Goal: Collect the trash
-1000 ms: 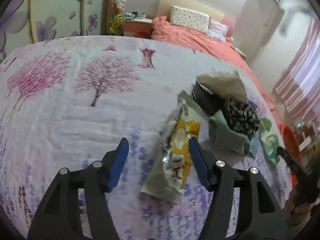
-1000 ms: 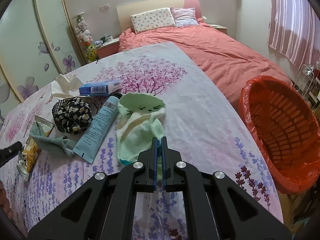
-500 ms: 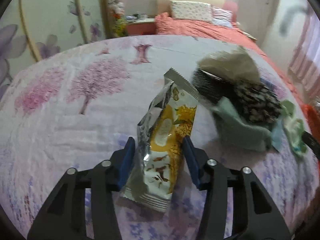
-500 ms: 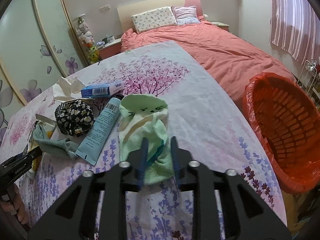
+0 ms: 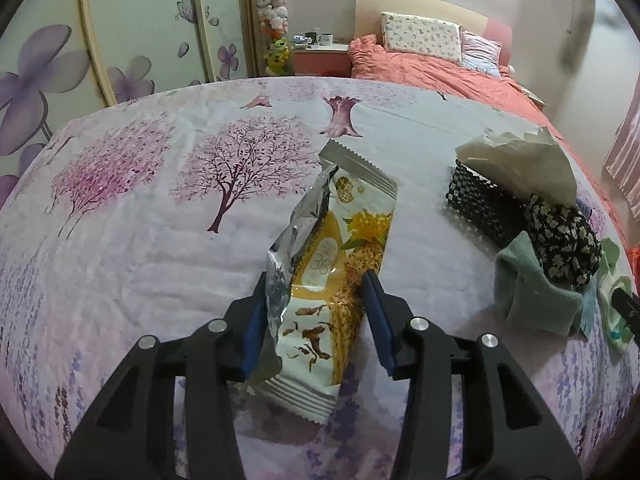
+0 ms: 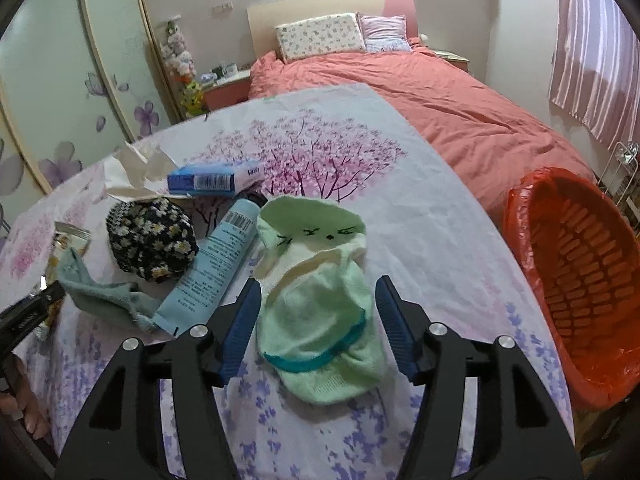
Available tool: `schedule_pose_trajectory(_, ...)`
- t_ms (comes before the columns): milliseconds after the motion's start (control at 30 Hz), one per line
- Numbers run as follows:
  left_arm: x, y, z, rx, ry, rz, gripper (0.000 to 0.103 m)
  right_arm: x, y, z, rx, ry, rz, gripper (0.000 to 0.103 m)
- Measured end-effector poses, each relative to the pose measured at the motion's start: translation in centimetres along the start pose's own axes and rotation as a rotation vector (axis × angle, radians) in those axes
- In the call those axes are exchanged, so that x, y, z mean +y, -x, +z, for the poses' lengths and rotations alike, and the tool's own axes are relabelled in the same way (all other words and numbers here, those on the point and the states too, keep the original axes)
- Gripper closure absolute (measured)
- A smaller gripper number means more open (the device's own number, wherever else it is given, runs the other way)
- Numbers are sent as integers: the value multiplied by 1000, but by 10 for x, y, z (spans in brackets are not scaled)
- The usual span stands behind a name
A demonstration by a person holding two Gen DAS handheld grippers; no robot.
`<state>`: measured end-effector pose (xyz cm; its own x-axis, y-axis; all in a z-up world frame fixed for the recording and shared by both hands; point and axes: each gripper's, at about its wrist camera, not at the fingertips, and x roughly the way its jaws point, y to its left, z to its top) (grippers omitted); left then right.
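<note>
The left tongs [image 5: 316, 320] have moved forward over the snack wrapper [image 5: 326, 280] and closed in; the wrapper, previously ahead of them, now sits between the jaws, both pads against its sides. The right tongs [image 6: 316, 316], previously fully shut, have just been opening; they now straddle the green sock [image 6: 320, 300] without touching it.

torn yellow snack wrapper [image 5: 332, 276], tilted

Snack wrapper [image 5: 328, 280]: number "36" — other print too small to read
Blue box [image 6: 214, 178]: barcode — brand unreadable
</note>
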<state>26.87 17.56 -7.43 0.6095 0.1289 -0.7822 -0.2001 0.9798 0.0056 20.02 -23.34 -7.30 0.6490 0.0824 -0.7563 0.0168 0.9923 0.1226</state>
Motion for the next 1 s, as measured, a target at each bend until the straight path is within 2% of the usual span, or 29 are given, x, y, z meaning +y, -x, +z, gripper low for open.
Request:
schedule_pose_trajectory(133, 0, -2, 0, 1, 3, -9, 55, 4, -5, 2, 22, 17, -29, 43)
schedule_pose_trajectory(267, -5, -4, 0, 7, -14, -15, 49, 5, -5, 1, 24, 23, -37, 42)
schedule_pose_trajectory(633, -1, -2, -1, 1, 15, -45, 49, 5, -3, -3, 28, 21, -25, 39)
schedule_pose_trajectory(867, 10, -1, 0, -10, 62, -102, 49, 3, -3, -3, 27, 13, -13, 38)
schedule_pose_trajectory(1000, 10, -2, 0, -10, 63, -102, 49, 4, -2, -3, 29, 19, -8, 34)
